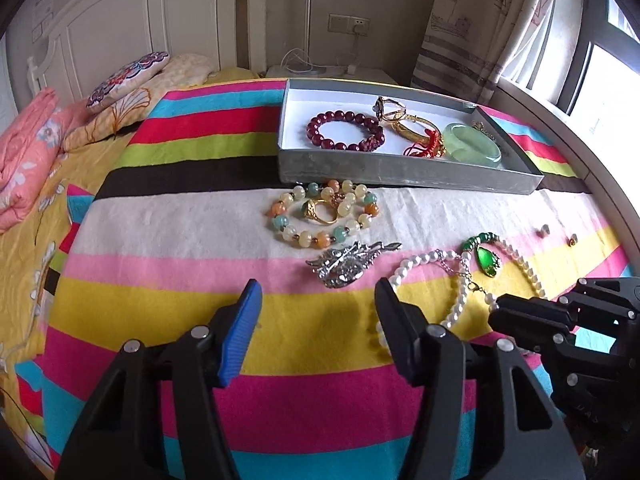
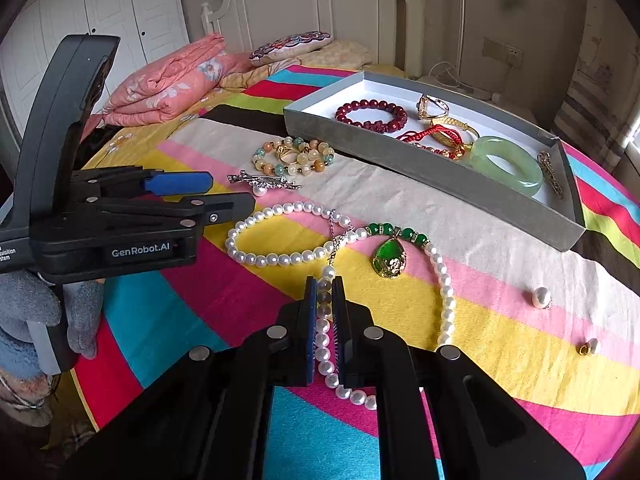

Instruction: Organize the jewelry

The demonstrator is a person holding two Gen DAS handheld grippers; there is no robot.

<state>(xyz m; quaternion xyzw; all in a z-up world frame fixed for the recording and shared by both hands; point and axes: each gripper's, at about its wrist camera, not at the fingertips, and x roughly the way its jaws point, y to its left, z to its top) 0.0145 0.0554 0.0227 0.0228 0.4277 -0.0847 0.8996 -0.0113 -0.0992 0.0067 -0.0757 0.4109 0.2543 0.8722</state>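
Right wrist view, from the left: my left tool (image 2: 224, 192) hovers released over the striped blanket (image 2: 160, 320), its fingers spread apart with nothing between them, near the silver brooch (image 2: 264, 182). Just beyond the brooch lies the multicolored bead bracelet (image 2: 294, 156) with a gold ring (image 2: 289, 152) inside its loop. In the middle, my right tool (image 2: 324, 292) is clenched on the pearl necklace (image 2: 280, 258), the strand running between its pads; the necklace's green pendant (image 2: 390, 258) rests on the blanket just to the right. Behind these sits the gray tray (image 2: 400, 160), holding a dark red bead bracelet (image 2: 372, 114), a gold bangle (image 2: 454, 124) and a pale green jade bangle (image 2: 506, 164). Farther right, two loose pearl earrings (image 2: 542, 298) lie apart on the blanket.
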